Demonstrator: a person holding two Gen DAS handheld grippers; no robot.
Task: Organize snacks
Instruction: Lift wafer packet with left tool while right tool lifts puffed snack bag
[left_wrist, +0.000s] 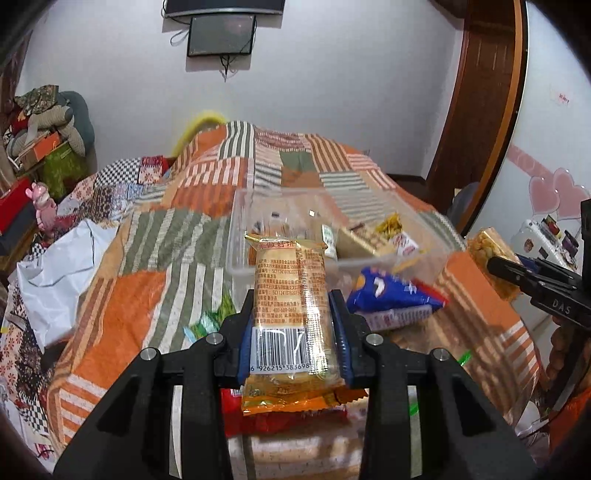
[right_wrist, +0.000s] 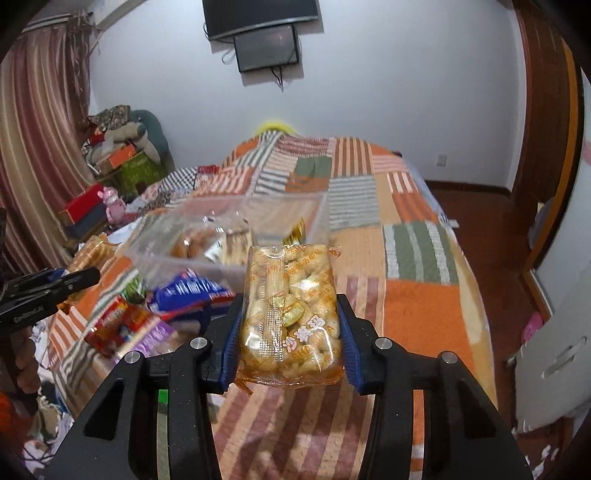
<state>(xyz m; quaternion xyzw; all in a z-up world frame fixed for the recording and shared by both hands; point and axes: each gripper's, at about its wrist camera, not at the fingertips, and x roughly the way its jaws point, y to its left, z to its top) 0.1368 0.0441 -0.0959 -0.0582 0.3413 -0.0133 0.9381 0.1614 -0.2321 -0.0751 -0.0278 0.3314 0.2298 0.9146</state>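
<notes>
Left jaws: left gripper (left_wrist: 293, 328) clamped on a rice cracker packet (left_wrist: 291, 291), held above the bed.
Right jaws: right gripper (right_wrist: 291, 332) clamped on a sachima packet (right_wrist: 291, 310).
Beyond: clear plastic bin (left_wrist: 240, 236) holding snacks; blue packet (left_wrist: 391, 295) just beside it on the patchwork quilt (left_wrist: 147, 258).

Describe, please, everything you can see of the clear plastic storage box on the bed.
The clear rectangular plastic storage box sits upright and lidless on the orange striped patchwork bedspread. Its thin see-through walls show several wrapped snacks inside, among them a yellow-patterned packet. A blue snack bag lies at its near wall. Neither hand-held gripper touches it.
</notes>
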